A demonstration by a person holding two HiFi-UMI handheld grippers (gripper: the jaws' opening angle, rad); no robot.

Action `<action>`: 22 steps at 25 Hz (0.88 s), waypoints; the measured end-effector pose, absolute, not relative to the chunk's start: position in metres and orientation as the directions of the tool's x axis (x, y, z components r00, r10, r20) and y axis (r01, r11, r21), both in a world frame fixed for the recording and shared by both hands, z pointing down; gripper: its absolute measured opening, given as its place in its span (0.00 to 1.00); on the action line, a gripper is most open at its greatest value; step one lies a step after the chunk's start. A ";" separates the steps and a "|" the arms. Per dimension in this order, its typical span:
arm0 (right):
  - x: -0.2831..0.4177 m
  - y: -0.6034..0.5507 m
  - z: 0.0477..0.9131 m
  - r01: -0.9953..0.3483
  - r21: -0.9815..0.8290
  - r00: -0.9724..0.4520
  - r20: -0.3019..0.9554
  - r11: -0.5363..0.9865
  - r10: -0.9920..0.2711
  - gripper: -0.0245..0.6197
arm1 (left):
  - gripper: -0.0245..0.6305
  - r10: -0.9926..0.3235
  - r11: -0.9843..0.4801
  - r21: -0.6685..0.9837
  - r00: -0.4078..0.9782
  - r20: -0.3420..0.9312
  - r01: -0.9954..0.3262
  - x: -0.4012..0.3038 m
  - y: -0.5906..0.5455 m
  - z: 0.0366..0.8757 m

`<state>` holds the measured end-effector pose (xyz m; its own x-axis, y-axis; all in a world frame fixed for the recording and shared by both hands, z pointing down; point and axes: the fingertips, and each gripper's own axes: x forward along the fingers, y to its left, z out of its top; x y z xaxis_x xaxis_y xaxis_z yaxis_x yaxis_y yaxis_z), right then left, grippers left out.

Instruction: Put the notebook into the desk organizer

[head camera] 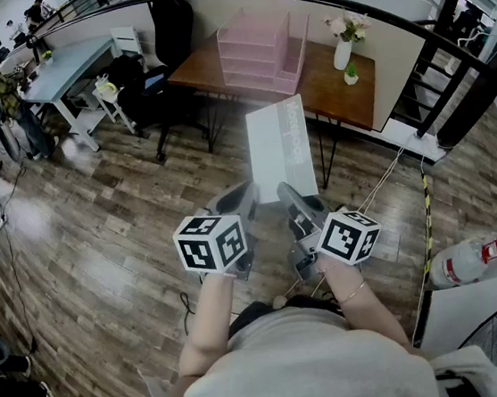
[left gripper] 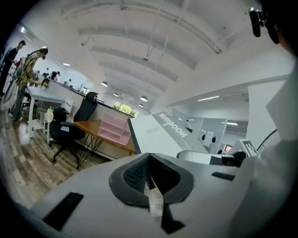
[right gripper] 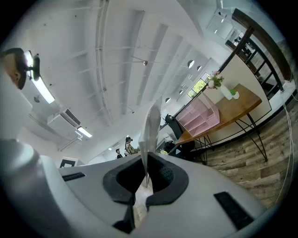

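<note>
My right claw [head camera: 291,195] is pinching the notebook [head camera: 280,149] by its near short edge. In the right gripper view the two dark pads [right gripper: 164,173] close on a thin pale blade, the notebook [right gripper: 151,125] seen edge-on, rising straight out from between them. My left claw [head camera: 241,196] sits just beside the right one, close to the notebook's near left corner. In the left gripper view its pads [left gripper: 135,174] are pressed together with nothing between them that I can make out, and the notebook [left gripper: 158,135] stands just beyond them with its printed cover turned toward that camera. From my head view the notebook hangs in the air over the wooden floor [head camera: 98,220], short of the brown desk [head camera: 333,84] and apart from it. Its long axis runs away from me, in line with my right claw, so the free far end points toward the desk and the pink desk organizer [head camera: 265,52] standing on it. The broad pale cover faces up at me, and the title is printed lengthwise near its right side. The organizer stands apart from the notebook, its open shelves toward my side, with a white vase of flowers [head camera: 343,42] to its right on the same desk and a black office chair [head camera: 165,32] to its left.
</note>
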<state>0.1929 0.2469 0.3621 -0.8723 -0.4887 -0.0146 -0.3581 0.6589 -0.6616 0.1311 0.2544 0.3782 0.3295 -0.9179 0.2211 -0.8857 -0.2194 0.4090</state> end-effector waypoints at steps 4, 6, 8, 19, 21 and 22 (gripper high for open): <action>0.193 0.248 0.366 -0.357 -0.665 -0.876 -0.005 0.656 -0.482 0.07 | 0.05 -0.927 -0.203 0.448 0.319 0.198 -0.871 0.128 0.255 0.376; 0.194 0.249 0.368 -0.360 -0.665 -0.877 0.001 0.654 -0.481 0.07 | 0.05 -0.926 -0.205 0.455 0.323 0.198 -0.867 0.129 0.256 0.378; 0.195 0.250 0.369 -0.362 -0.665 -0.876 0.003 0.653 -0.483 0.07 | 0.05 -0.925 -0.205 0.462 0.325 0.196 -0.863 0.131 0.257 0.379; 0.194 0.252 0.369 -0.384 -0.643 -0.875 0.026 0.663 -0.483 0.06 | 0.05 -0.919 -0.218 0.465 0.341 0.198 -0.858 0.139 0.261 0.380; 0.195 0.249 0.368 -0.382 -0.640 -0.877 0.024 0.666 -0.480 0.06 | 0.05 -0.919 -0.215 0.458 0.337 0.203 -0.862 0.139 0.260 0.380; 0.196 0.248 0.368 -0.379 -0.638 -0.879 0.020 0.671 -0.477 0.06 | 0.05 -0.919 -0.215 0.454 0.336 0.205 -0.865 0.140 0.258 0.380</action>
<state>0.1958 0.2476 0.3677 -0.8786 -0.4772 0.0202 -0.3789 0.6706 -0.6378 0.1401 0.2583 0.3802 0.3363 -0.9191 0.2053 -0.8646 -0.2148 0.4542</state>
